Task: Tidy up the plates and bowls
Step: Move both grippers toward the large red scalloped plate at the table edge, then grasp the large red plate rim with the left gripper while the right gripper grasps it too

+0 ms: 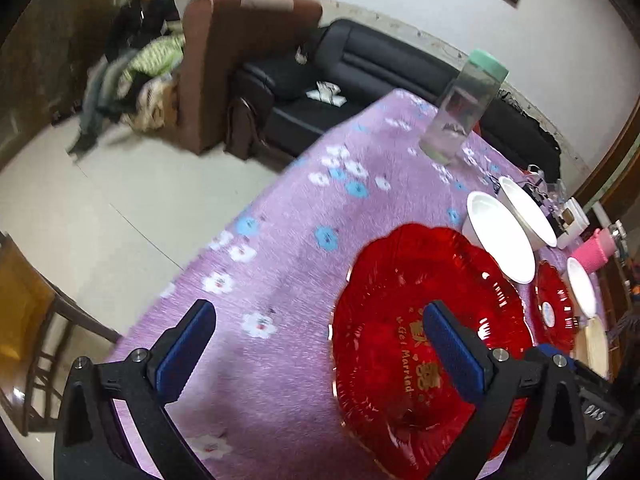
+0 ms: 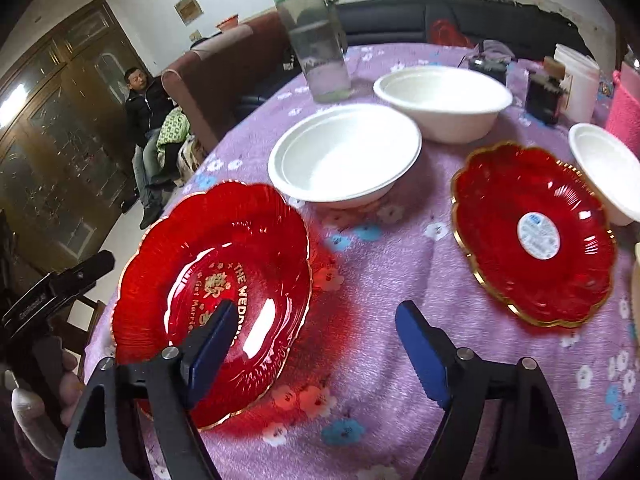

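The desk (image 2: 360, 280) wears a lilac cloth with blue and white flowers. On its near left lies a red plate (image 2: 212, 296) with gold lettering and a gold scalloped rim. A second red plate (image 2: 532, 236), with a round white sticker at its middle, lies to the right, well apart from the first. Beyond and between them sits a white bowl (image 2: 344, 156), and a deeper white bowl (image 2: 444, 100) stands just behind it to the right. A third white bowl (image 2: 604, 168) overlaps the far right edge of the stickered plate. A clear jar (image 2: 316, 40) with a green lid stands upright at the far side.

The left gripper (image 1: 320, 344) hangs wide open and empty over the desk; its right finger shows in front of the lettered plate, its left over bare cloth.

The right gripper (image 2: 316, 344) is open too, holding nothing. Its left finger shows over the near rim of the lettered plate, its right over the cloth.

A person (image 2: 148, 128) sits on a sofa (image 1: 248, 60) far to the left.
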`<action>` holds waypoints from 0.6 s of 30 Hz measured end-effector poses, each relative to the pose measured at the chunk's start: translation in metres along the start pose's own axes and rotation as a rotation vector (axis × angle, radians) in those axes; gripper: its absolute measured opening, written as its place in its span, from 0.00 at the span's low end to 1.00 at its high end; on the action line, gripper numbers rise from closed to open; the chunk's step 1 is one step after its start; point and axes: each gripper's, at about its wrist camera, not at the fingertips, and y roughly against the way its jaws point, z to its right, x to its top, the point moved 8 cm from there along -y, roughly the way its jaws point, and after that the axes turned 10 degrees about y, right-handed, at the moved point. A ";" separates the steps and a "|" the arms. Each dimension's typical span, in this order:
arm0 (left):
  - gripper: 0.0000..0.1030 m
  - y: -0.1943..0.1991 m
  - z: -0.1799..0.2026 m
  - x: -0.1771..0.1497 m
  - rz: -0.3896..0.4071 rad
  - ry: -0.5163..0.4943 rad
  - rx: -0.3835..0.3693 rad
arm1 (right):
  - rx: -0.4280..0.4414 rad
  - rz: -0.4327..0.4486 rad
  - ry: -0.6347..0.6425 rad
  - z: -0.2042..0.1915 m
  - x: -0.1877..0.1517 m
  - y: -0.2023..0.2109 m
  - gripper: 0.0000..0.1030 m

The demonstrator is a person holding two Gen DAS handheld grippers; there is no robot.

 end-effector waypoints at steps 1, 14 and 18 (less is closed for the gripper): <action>1.00 -0.005 0.000 -0.002 -0.020 0.014 -0.009 | -0.005 -0.007 0.001 0.000 0.000 -0.004 0.81; 0.35 -0.036 0.020 -0.024 -0.114 -0.032 0.001 | 0.016 -0.072 0.017 -0.015 -0.006 -0.039 0.50; 0.26 -0.034 0.021 -0.025 -0.099 -0.037 0.019 | 0.012 -0.076 0.035 -0.019 -0.006 -0.045 0.30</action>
